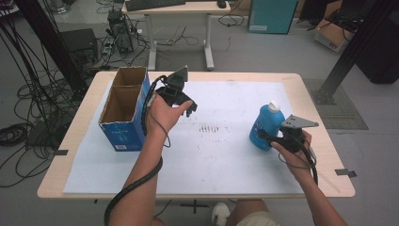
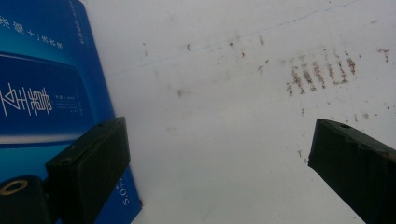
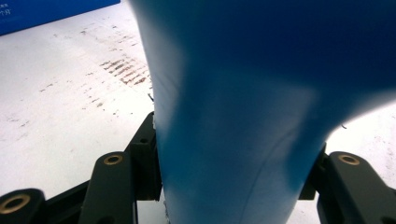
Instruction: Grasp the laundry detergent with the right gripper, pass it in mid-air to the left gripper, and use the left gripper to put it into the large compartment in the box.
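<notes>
A blue bottle (image 1: 267, 126) with a white cap stands upright on the white sheet at the right. My right gripper (image 1: 263, 136) is shut on its lower body; in the right gripper view the blue bottle (image 3: 243, 116) sits between both jaws, which press on its sides. My left gripper (image 1: 188, 109) hangs over the sheet just right of an open-topped blue cardboard box (image 1: 123, 107). In the left gripper view its jaws stand wide apart over bare white sheet, so the left gripper (image 2: 219, 154) is open and empty, with the blue box (image 2: 46, 93) at the left.
The white sheet (image 1: 207, 160) covers most of the wooden table (image 1: 75, 136); a patch of brown scuff marks (image 1: 209, 128) lies at its middle. The box has two empty compartments. Beyond the table stand a desk, cables and a black frame post.
</notes>
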Motion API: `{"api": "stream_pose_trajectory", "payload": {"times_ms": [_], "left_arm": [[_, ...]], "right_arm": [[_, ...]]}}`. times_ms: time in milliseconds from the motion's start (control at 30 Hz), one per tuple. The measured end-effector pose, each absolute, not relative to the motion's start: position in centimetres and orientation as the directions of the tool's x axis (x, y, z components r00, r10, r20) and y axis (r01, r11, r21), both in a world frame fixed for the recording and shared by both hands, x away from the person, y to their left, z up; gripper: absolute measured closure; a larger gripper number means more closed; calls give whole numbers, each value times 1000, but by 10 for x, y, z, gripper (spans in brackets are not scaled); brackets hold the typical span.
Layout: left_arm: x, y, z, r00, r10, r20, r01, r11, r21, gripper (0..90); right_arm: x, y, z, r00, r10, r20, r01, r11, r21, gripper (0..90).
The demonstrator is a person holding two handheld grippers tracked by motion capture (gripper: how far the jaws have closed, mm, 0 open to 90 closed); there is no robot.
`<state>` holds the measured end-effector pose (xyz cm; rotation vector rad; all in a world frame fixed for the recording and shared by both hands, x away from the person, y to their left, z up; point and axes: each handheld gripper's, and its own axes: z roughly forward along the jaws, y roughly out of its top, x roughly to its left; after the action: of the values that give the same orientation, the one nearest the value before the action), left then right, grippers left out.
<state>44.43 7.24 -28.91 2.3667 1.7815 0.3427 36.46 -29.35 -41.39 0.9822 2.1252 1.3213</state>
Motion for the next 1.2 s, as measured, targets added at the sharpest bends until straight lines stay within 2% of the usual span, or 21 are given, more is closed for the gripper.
{"api": "stream_pose_trajectory", "payload": {"times_ms": [1200], "left_arm": [[444,71,-288,277,957,88,920,-290,265,57]], "right_arm": [[365,-294,-414,-649,761,-4,330,287,899,440]]}}
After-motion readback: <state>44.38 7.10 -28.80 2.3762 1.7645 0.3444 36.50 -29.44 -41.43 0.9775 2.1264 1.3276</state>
